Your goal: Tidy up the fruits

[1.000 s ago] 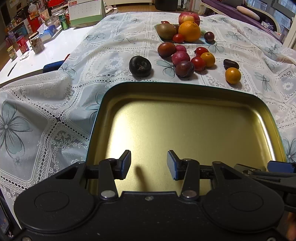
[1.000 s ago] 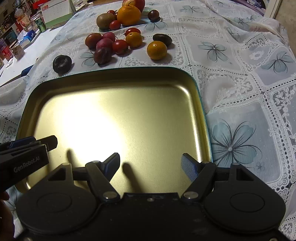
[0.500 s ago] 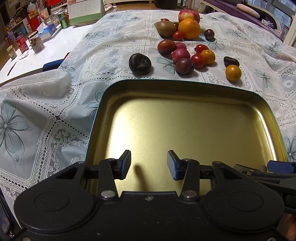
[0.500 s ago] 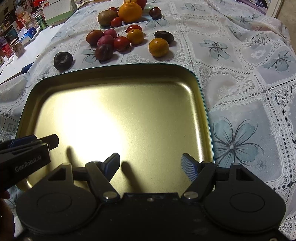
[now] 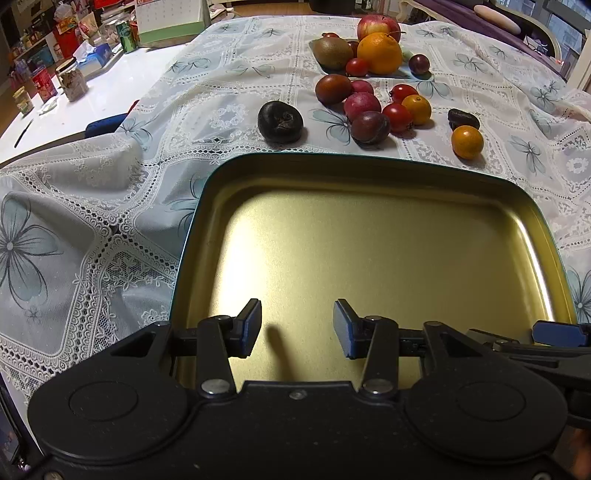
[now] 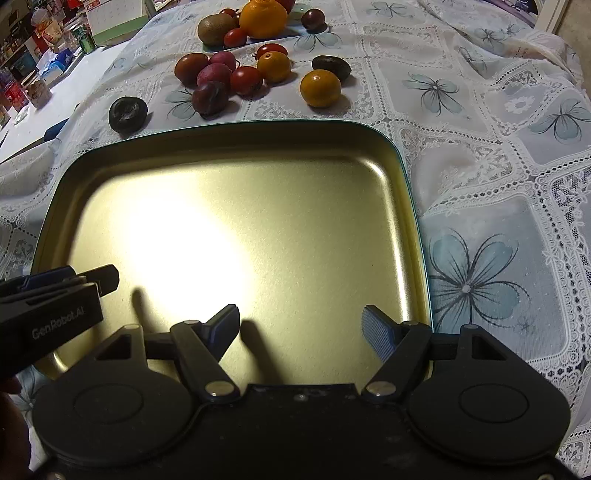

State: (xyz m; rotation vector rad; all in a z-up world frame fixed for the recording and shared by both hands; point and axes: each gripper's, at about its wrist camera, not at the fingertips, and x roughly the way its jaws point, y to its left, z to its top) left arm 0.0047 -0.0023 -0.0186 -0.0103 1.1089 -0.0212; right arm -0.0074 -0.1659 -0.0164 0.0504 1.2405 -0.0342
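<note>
Both grippers are hovering over the near end of the gold tray (image 5: 369,258), the left gripper (image 5: 297,328) and right gripper (image 6: 301,330) each holding its jaws apart on nothing. The fruits are lying beyond the tray on the lace-covered bench (image 5: 110,221): a black fruit (image 5: 280,121), plums (image 5: 370,126), a mandarin (image 6: 320,88).

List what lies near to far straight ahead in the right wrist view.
Open right tongs → gold metal tray → dark purple plum → red tomato → big orange.
</note>
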